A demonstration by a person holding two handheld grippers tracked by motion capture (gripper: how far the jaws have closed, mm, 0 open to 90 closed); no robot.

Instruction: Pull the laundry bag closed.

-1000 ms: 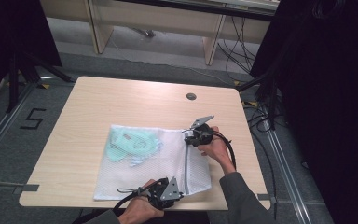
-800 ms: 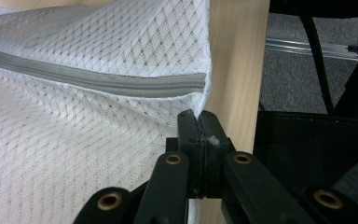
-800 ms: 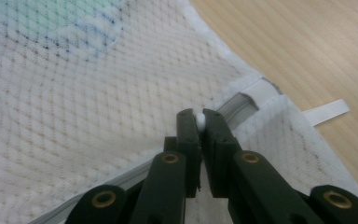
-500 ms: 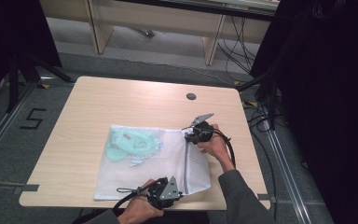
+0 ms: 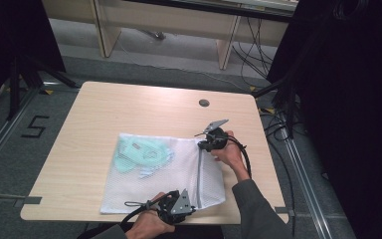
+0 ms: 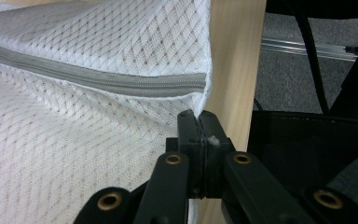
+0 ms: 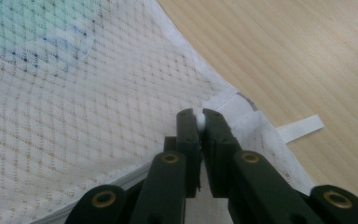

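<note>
A white mesh laundry bag [image 5: 154,172] lies flat on the table with a mint-green garment [image 5: 142,154] inside it. Its grey zipper [image 5: 199,174] runs along the bag's right side. My left gripper [image 5: 193,203] is at the near end of the zipper, by the table's front edge. In the left gripper view it [image 6: 198,122] is shut on the bag's corner fabric [image 6: 74,140], just below the zipper's end [image 6: 98,79]. My right gripper [image 5: 202,144] is at the far end. There it [image 7: 199,119] is shut on a small white zipper pull [image 7: 200,121] over the mesh [image 7: 74,116].
The wooden table [image 5: 129,109] has bare room left of and behind the bag, and a round cable hole [image 5: 204,102] at the back right. A white tag loop [image 7: 300,127] sticks out of the bag's corner. Cables trail off the table's right side.
</note>
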